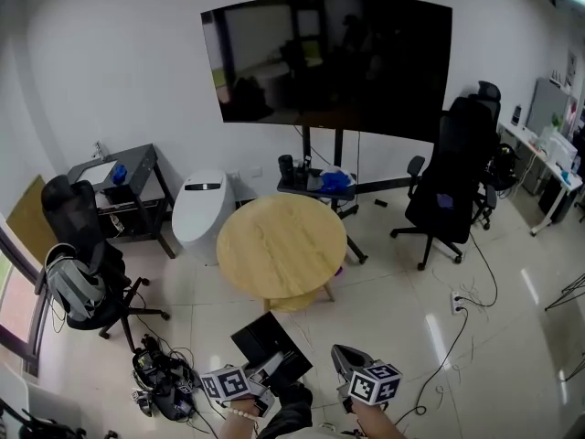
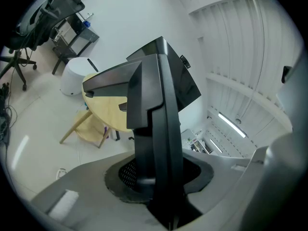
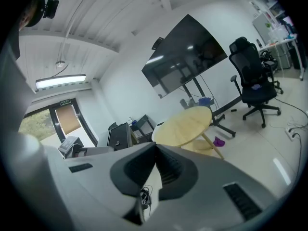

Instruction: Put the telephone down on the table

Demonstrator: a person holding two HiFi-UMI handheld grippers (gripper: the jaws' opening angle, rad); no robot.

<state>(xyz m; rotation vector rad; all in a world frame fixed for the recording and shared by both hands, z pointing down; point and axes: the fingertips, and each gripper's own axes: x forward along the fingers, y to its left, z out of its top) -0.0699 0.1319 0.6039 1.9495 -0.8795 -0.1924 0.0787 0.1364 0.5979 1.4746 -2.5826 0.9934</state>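
Left tool [image 2: 159,177] gripped black telephone [image 2: 161,100]; right tool [image 3: 155,146] was closed, empty. Open floor [image 1: 384,291] lay between tools and round worktop [image 1: 281,245] edge.

- The head view's bottom edge cuts off my left hand [image 1: 239,422] and my right hand [image 1: 375,421] at the wrist
- In the left gripper view the telephone [image 2: 154,129] runs off the bottom edge between the jaws, so its lower end is unseen
- There it also covers much of the round table [image 2: 103,110] and most of the wall screen [image 2: 188,83]
- The dark heap of cables [image 1: 160,378] on the floor is too tangled to sort out
- The blue thing [image 1: 335,180] on the stand under the screen is too small to name
- The desk [image 1: 547,156] runs off the right edge
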